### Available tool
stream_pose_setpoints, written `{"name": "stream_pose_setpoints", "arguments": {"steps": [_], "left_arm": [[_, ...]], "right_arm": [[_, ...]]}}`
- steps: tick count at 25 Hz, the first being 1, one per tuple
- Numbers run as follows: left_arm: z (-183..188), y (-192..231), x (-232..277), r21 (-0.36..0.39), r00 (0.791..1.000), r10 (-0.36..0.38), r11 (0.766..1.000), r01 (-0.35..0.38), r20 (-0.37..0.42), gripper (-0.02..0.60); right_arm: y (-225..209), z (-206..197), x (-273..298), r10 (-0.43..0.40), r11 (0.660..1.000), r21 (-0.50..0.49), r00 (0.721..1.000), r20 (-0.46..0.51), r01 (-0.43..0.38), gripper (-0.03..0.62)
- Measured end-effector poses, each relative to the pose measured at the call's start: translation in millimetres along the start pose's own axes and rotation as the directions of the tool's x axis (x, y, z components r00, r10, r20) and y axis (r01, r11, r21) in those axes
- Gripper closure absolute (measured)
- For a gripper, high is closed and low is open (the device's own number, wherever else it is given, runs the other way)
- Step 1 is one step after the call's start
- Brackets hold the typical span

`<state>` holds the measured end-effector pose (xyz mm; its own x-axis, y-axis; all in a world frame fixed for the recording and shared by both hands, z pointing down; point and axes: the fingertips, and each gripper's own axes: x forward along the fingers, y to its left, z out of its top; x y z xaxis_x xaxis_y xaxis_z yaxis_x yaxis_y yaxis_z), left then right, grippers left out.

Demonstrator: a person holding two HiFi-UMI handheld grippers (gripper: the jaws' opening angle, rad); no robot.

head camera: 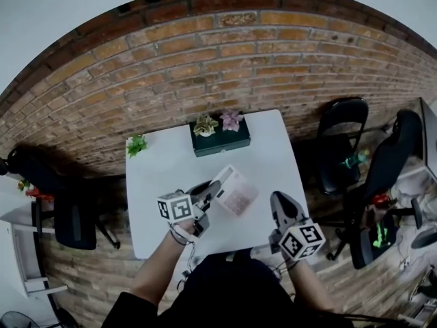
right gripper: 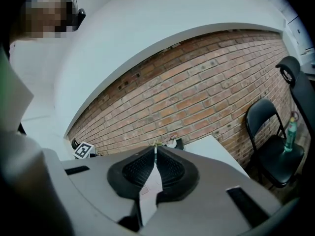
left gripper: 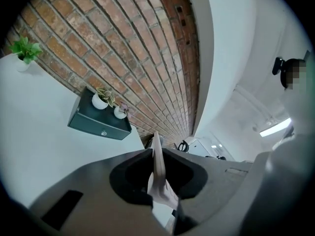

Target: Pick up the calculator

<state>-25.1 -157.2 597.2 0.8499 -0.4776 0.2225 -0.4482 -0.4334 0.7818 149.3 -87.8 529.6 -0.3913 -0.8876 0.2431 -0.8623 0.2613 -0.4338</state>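
The calculator, pale with rows of keys, hangs tilted above the white table, with my left gripper shut on its near-left edge. In the left gripper view the calculator shows edge-on as a thin pale strip pinched between the dark pads of the left gripper. My right gripper hovers to the right of the calculator, apart from it. In the right gripper view the right gripper has its jaws together and holds nothing.
A dark green box with two small potted plants stands at the table's far edge, and a small green plant sits at the far left corner. Black chairs stand to the right, another chair to the left. A brick wall lies behind.
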Motion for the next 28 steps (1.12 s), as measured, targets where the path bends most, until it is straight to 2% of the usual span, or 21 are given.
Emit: {"name": "stream_pose_setpoints", "arguments": {"steps": [4,8,18,22,28], "left_arm": [[11,-21,-11,-0.035,0.998,-0.037,0.999,0.039,0.044,0.529],[26,-42,-24,-0.037,0.991,-0.091,0.995,0.095,0.099,0.530],[62,-76,-65,-0.003,0.970,-0.117,0.993,0.120,0.211,0.530],[74,-86,-82,0.006,0.957,-0.135,0.990,0.138,0.257,0.531],[90,-84,-112,-0.011,0.934,-0.125,0.991,0.137,0.336,0.531]], "right_arm": [[4,20,-1,-0.010,0.995,-0.100,1.000,0.020,0.012,0.577],[10,49,-4,-0.041,0.972,-0.227,0.996,0.075,0.057,0.589],[34,111,-10,0.004,0.936,-0.346,0.980,0.197,0.065,0.589],[45,126,-10,0.027,0.924,-0.377,0.974,0.225,0.061,0.589],[68,142,-5,0.059,0.901,-0.432,0.969,0.239,0.052,0.589]]}}
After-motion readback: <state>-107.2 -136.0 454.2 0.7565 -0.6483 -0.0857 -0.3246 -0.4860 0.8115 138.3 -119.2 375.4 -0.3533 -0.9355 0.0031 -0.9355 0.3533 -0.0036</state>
